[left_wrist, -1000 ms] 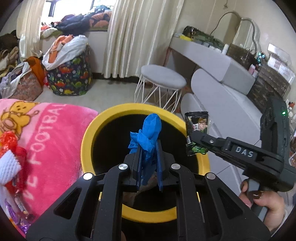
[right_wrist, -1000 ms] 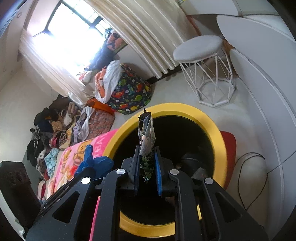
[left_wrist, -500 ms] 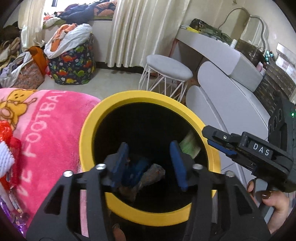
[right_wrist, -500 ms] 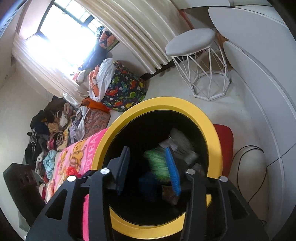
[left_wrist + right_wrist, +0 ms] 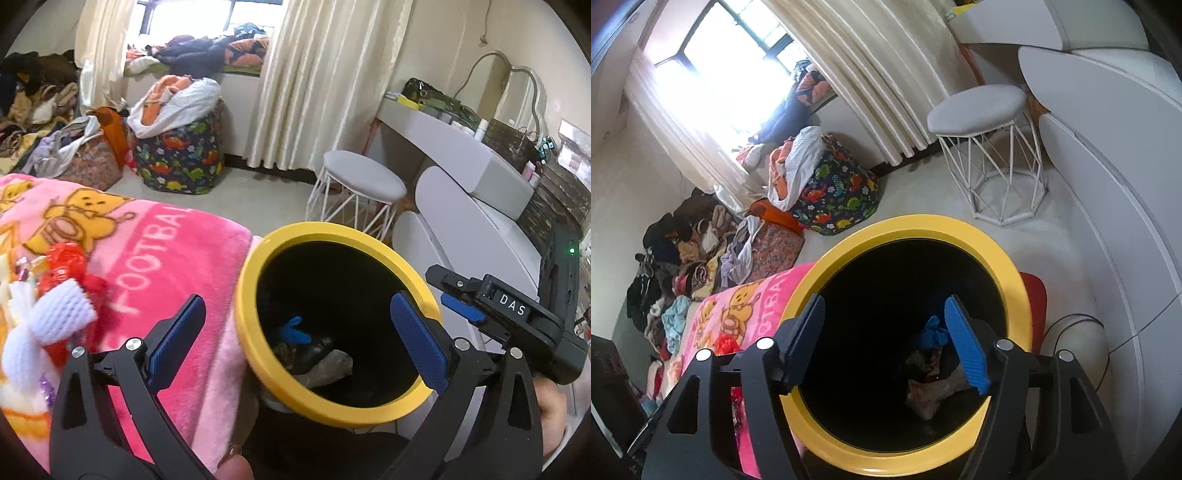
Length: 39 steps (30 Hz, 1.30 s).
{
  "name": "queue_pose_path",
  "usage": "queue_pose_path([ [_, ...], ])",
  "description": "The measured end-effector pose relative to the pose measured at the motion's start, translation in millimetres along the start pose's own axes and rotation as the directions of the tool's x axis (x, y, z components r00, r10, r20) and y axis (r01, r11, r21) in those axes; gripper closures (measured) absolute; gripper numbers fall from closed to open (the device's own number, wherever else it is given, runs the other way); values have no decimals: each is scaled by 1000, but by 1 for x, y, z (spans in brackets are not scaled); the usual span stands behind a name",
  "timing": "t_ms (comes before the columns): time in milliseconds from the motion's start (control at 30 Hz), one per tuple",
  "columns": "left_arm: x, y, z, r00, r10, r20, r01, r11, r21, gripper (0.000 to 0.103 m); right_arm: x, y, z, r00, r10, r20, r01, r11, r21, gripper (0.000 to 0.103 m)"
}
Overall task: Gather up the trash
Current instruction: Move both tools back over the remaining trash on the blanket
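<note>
A pink cartoon blanket covers the bed at left, and pressed against its edge stands the yellow-rimmed bin, placed near enough, it appears, for scraps to be dropped straight in. Over its mouth the left gripper and the right gripper are both opening, nothing between their jaws. The trash lies at the bottom: a blue glove and crumpled wrappers; more red and white litter waits on the blanket, nothing barring the way.

Both the left gripper and right gripper are opening, empty, their blue glove and green snack wrapper now down inside the yellow-rimmed bin.
</note>
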State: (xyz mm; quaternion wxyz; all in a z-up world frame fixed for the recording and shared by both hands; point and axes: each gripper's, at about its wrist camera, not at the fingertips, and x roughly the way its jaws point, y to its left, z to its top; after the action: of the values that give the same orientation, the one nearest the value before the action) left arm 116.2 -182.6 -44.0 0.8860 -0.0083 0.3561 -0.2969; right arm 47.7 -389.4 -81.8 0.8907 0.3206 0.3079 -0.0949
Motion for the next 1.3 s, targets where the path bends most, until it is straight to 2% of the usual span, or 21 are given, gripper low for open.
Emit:
queue_pose_path([
  [400,-28,20,-1,995,61,73,-61,998,3,11,-3,27,-5,999,8,33,-5,997,-76,23],
  [533,-35,28,1,994,52,93,-48,998,-52,11,-3,33,-6,999,12,30,-9,996,-94,23],
  [833,-55,37,-2,989,81,127,-80,997,-16,11,-10,47,-8,998,30,50,-24,994,-105,23],
  [1300,-80,71,-10,971,155,181,-146,987,-62,11,-7,84,-20,997,68,30,-61,979,-192,21],
])
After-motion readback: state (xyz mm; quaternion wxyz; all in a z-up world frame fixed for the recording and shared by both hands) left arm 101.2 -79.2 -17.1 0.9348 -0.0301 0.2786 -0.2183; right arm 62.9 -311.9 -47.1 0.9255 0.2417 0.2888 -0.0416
